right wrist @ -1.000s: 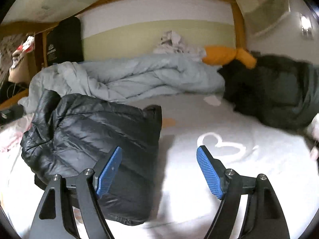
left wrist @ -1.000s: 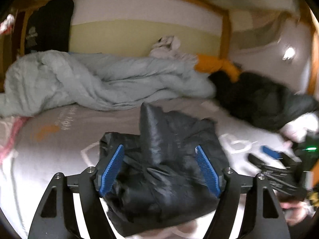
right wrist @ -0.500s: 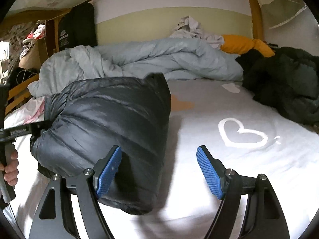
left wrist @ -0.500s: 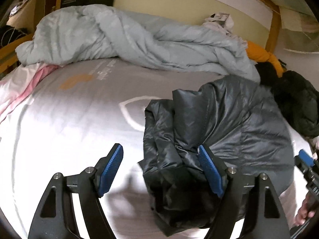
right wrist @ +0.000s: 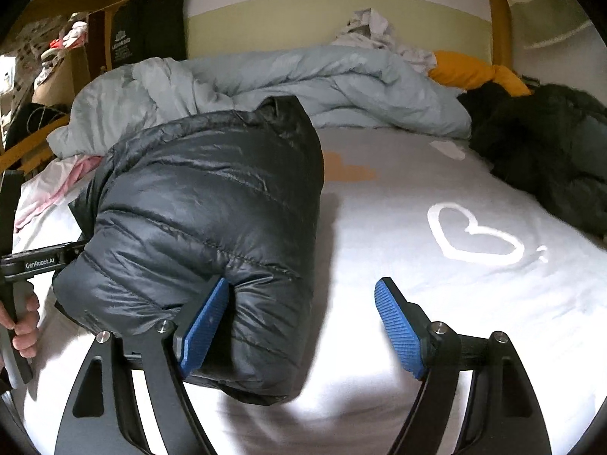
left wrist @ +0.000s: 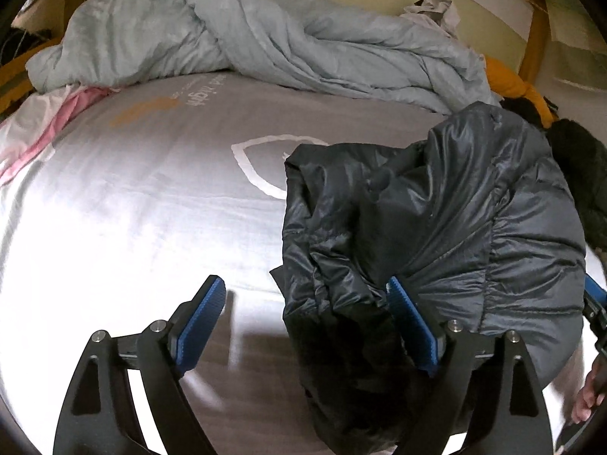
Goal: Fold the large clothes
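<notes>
A black puffer jacket [left wrist: 436, 235] lies folded into a bulky bundle on the white bed sheet [left wrist: 132, 208]. In the left wrist view it sits right of centre, and my left gripper [left wrist: 307, 322] is open, its right finger against the jacket's near edge. In the right wrist view the jacket [right wrist: 212, 220] is on the left. My right gripper [right wrist: 301, 326] is open and empty, with its left finger against the bundle's near right corner. The left gripper's body [right wrist: 22, 265] shows at the far left, held by a hand.
A light blue duvet [left wrist: 265, 38] is bunched along the back of the bed. A dark coat [right wrist: 542, 151] and an orange garment [right wrist: 474, 72] lie at the back right. Pink-and-white cloth [left wrist: 34, 129] lies at the left edge. A wooden bed frame [right wrist: 497, 19] stands behind.
Both grippers have moved closer to the bed and the jacket. The left view swung left, so the jacket now sits to the right. Both grippers stayed open.
</notes>
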A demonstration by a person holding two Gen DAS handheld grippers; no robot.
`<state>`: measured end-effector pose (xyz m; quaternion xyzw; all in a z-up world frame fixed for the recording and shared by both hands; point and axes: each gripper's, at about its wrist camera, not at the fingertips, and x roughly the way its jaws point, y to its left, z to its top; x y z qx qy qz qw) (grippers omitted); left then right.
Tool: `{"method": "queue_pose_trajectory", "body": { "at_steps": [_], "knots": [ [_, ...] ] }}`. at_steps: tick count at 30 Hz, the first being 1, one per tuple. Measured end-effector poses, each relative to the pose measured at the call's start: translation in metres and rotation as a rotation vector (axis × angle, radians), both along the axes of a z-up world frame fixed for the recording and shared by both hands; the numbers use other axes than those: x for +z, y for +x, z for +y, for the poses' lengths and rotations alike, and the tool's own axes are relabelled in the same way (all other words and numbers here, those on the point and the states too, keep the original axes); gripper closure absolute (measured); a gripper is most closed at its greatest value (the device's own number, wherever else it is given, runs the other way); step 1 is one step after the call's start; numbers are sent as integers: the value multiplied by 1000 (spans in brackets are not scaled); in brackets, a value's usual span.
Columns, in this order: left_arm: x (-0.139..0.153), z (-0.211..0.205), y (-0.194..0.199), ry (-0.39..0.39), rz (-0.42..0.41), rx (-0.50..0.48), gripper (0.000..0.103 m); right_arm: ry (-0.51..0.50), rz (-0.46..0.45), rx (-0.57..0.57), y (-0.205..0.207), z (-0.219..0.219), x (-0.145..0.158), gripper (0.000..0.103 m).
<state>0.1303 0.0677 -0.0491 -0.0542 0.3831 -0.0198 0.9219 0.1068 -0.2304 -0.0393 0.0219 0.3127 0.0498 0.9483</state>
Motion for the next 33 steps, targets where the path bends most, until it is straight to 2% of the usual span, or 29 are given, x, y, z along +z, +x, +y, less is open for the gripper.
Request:
{"method": "queue_pose_trajectory", "body": {
  "at_steps": [5, 11, 12, 14, 15, 16, 17, 18, 20, 23, 26, 29, 31, 33],
  "knots": [
    [-3, 0, 2, -2, 4, 8, 13, 33, 46, -11, 9, -5, -12, 16],
    [-2, 0, 0, 3, -5, 8, 13, 17, 62, -14, 13, -2, -14, 16],
    [2, 0, -3, 9, -24, 9, 14, 20, 63, -16, 13, -3, -14, 16],
    [18, -1, -11, 15, -80, 8, 26, 20, 54, -16, 11, -3, -8, 18],
    [30, -4, -17, 4, -122, -7, 37, 20, 43, -11, 9, -2, -2, 31],
    [42, -5, -22, -12, -171, -23, 41, 24, 22, 9, 7, -1, 9, 40],
    [56, -6, -30, -33, -236, -41, 41, 31, 5, 28, 5, 1, 18, 59],
    [68, -7, -37, -54, -297, -62, 41, 39, -17, 47, 4, 1, 28, 69],
    [89, -14, -41, -73, -372, -106, 41, 64, -89, 83, 2, 1, 54, 70],
    [100, -28, -23, -40, -329, -119, 45, 94, -94, 101, 21, 3, 80, 70],
    [84, -36, 15, -12, -191, -80, 49, 130, -53, 103, 55, 7, 85, 70],
    [53, -28, 44, -53, -84, -34, 50, 150, 53, 93, 96, 19, 65, 72],
    [37, -25, 49, -39, -72, -10, 49, 168, 108, 92, 117, 26, 45, 74],
    [24, -22, 50, -20, -69, -4, 47, 171, 120, 87, 127, 31, 28, 74]
  ]
}}
